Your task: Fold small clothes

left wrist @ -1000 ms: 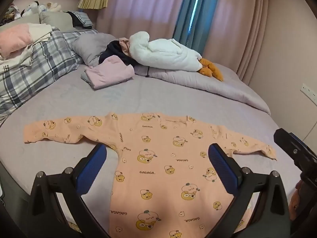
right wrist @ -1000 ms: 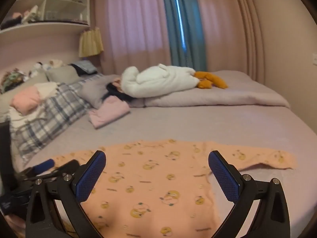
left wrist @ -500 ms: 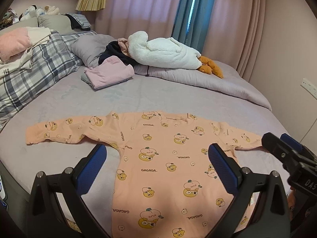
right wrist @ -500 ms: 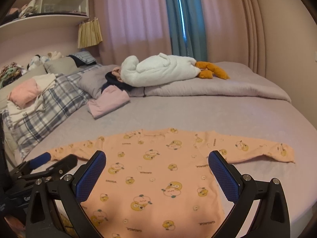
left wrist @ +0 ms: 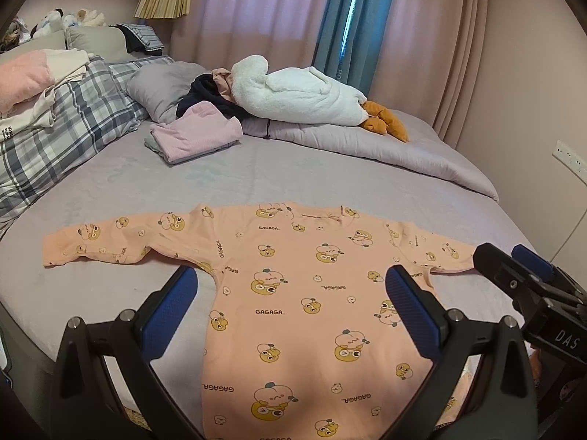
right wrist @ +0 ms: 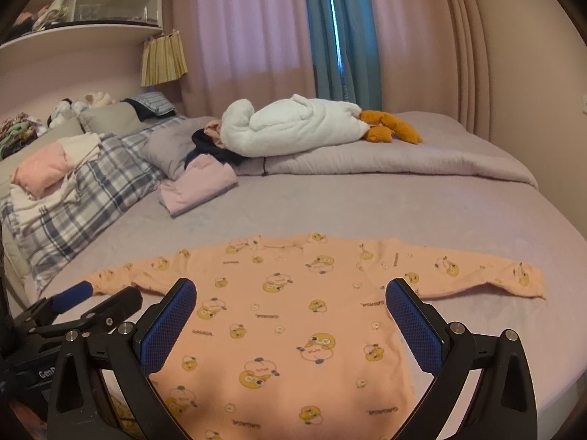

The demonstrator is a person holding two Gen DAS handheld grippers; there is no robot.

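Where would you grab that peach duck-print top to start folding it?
Probably by a sleeve cuff. The peach top lies flat on the bed, sleeves spread wide. The left gripper could pinch the left cuff from its outer end, where a free edge shows, then carry it inward.

- The shirt (left wrist: 304, 293) runs off the bottom edge in both wrist views, so its hem is unseen.
- In the left view, the right gripper (left wrist: 513, 267) covers the end of the shirt's right sleeve — its cuff cannot be seen.
- In the right view, the left gripper (right wrist: 95, 299) hides the other cuff.
- The dark garment (left wrist: 205, 97) is mostly buried under the white plush (left wrist: 301, 95) (what kind of garment cannot be told).
- The grey piece under the pink stack (left wrist: 198, 134) shows only an edge.
- Items on the shelf (right wrist: 84, 33) are too small and blurred to name.
- Toys (left wrist: 69, 20) on the headboard — too small to identify.
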